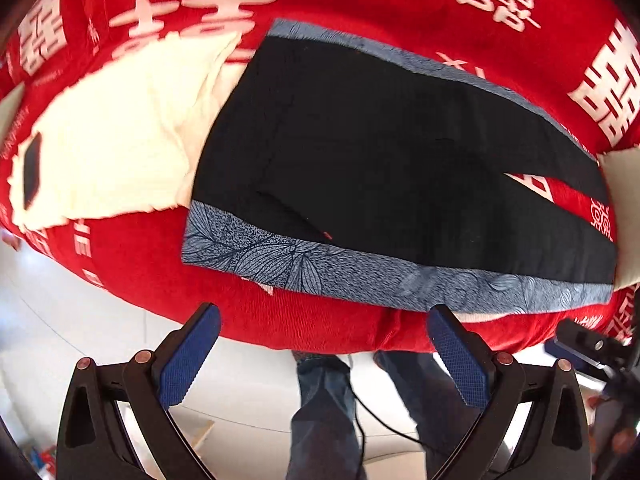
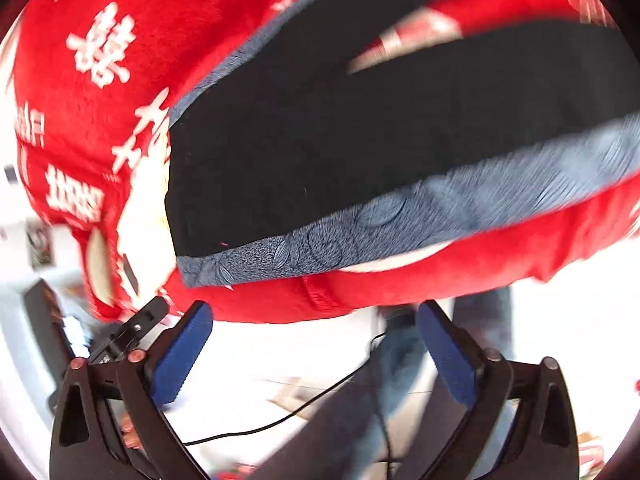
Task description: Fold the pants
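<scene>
Black pants (image 1: 372, 152) with blue-grey leaf-patterned side stripes lie flat on a table covered by a red cloth (image 1: 320, 0) with white characters. The legs run to the right and split there. The pants also show in the right wrist view (image 2: 320, 140), blurred. My left gripper (image 1: 324, 324) is open and empty, off the table's near edge, just short of the near stripe. My right gripper (image 2: 314, 320) is open and empty, also off the near edge, below the waist end of the pants.
A cream-white garment (image 1: 120, 132) with a dark patch lies left of the pants, partly under them. The person's jeans-clad legs (image 1: 332, 408) and a black cable (image 2: 280, 420) are on the white floor below. The other gripper shows at the right edge (image 1: 592, 344).
</scene>
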`<control>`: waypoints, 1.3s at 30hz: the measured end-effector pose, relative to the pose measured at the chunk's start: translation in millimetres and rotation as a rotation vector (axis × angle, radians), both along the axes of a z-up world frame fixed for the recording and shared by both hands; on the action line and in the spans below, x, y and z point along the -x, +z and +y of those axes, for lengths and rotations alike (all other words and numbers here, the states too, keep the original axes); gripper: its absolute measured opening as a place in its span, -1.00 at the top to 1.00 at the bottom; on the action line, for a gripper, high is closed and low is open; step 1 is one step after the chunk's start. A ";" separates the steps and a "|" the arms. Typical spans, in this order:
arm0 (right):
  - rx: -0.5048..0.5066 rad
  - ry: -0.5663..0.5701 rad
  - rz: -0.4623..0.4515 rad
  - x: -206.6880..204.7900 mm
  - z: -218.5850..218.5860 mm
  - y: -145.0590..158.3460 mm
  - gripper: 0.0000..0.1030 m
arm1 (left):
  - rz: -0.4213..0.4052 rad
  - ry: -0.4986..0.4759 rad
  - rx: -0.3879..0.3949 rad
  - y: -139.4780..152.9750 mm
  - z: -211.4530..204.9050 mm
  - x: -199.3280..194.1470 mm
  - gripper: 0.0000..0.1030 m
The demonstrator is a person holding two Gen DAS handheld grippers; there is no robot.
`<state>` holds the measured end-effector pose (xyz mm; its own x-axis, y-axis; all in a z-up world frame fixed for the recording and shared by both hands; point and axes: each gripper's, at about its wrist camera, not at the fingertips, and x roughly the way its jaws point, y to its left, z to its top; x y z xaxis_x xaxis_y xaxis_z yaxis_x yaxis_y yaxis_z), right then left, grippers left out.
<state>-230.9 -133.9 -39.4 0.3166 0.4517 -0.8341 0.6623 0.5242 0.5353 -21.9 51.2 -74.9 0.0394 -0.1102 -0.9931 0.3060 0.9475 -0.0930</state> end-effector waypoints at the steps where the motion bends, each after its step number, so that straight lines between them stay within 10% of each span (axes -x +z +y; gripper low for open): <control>1: -0.026 -0.027 -0.002 4.2 2.4 -12.9 -0.77 | 0.011 0.014 0.023 -11.4 4.6 -3.2 -1.00; 15: -0.219 -0.282 -0.230 25.6 -11.9 -112.9 -0.48 | 0.087 0.103 0.183 -93.3 9.2 -10.8 -1.00; 21: -0.290 -0.390 -0.284 35.0 -15.0 -118.2 0.73 | 0.120 0.135 0.235 -100.8 12.8 -12.7 -1.00; 34: -0.304 -0.349 -0.384 17.7 -29.2 -50.2 0.79 | 0.177 0.359 0.388 -97.3 31.1 -29.0 -1.00; 39: -0.320 -0.320 -0.349 10.7 -32.4 -47.9 0.82 | 0.238 0.427 0.429 -107.7 34.9 -37.3 0.39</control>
